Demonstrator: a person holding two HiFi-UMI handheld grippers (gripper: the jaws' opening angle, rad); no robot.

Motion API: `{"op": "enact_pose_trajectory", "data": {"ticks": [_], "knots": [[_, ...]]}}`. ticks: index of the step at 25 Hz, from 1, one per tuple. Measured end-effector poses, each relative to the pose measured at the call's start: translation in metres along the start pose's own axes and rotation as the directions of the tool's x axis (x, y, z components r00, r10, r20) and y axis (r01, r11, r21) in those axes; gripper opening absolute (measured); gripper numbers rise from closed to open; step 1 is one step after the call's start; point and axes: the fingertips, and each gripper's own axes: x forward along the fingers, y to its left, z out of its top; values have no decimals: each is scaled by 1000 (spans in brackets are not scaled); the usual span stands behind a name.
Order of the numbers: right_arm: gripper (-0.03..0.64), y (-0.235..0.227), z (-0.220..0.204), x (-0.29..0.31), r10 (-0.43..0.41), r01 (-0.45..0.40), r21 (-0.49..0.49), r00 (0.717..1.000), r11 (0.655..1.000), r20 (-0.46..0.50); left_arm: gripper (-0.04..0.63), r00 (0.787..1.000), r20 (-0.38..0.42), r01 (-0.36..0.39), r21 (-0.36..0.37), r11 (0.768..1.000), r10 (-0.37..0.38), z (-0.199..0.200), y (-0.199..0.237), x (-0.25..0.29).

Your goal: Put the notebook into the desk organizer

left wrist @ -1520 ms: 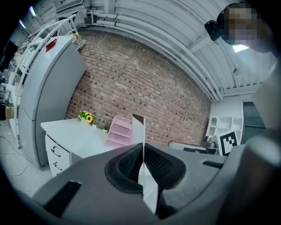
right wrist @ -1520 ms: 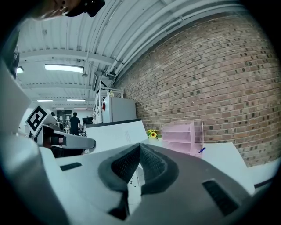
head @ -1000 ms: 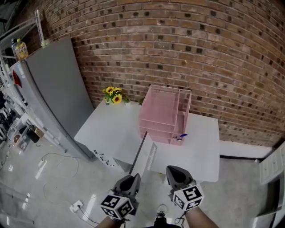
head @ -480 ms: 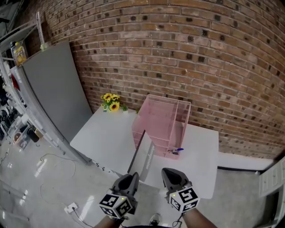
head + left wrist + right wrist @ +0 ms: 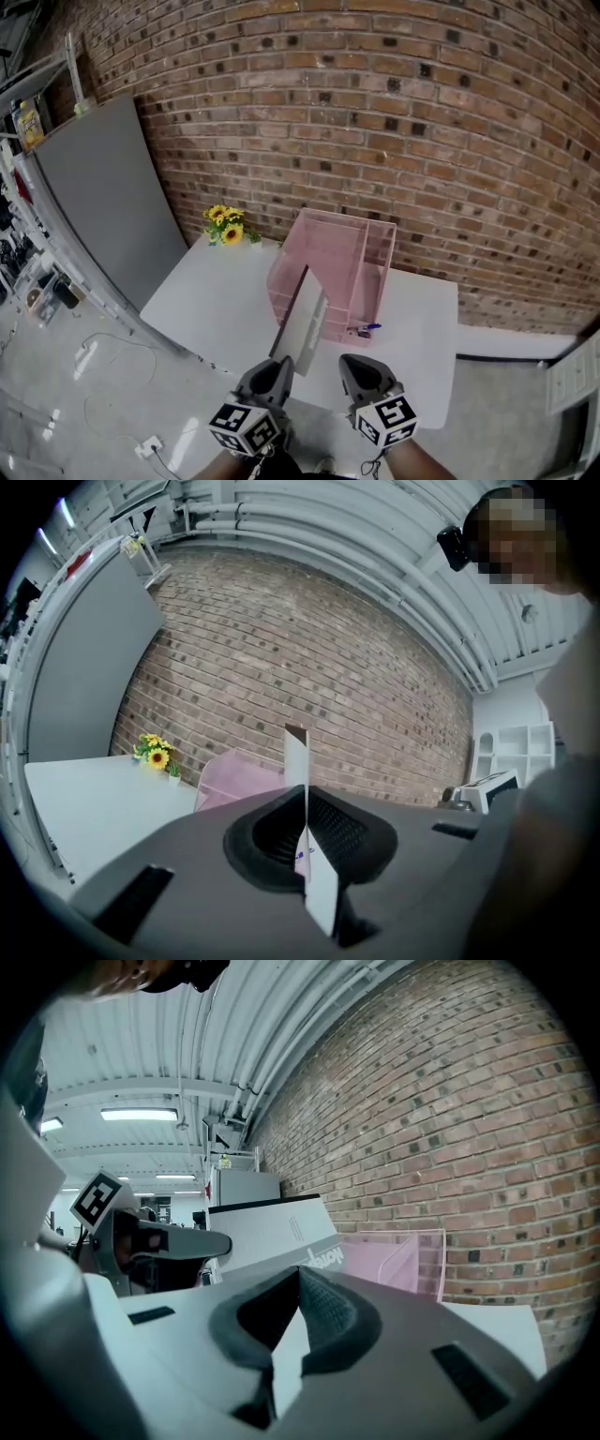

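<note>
Looking down in the head view, I see the left gripper [image 5: 277, 368] clenched on the near end of the thin grey-white notebook [image 5: 302, 319]. The notebook stands on edge, reaching ahead toward the pink translucent desk organizer [image 5: 328, 258] on the white table [image 5: 206, 300]. A second ago its far end hung above the table's near edge; now it overlaps the organizer's front. The right gripper [image 5: 358, 368] rides just beside. In the left gripper view, the jaws pinch the upright notebook edge-on. In the right gripper view, the jaws meet, empty, before a red brick wall [image 5: 422, 141].
</note>
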Motion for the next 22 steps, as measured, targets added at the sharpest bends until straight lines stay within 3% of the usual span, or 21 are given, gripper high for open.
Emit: {"op": "enact_pose_trajectory", "data": {"ticks": [22], "knots": [[3,-59,1,84,-262,264,39,964,964,-40,12,974,-95,203,-39,978,-206,13,83,126]]}}
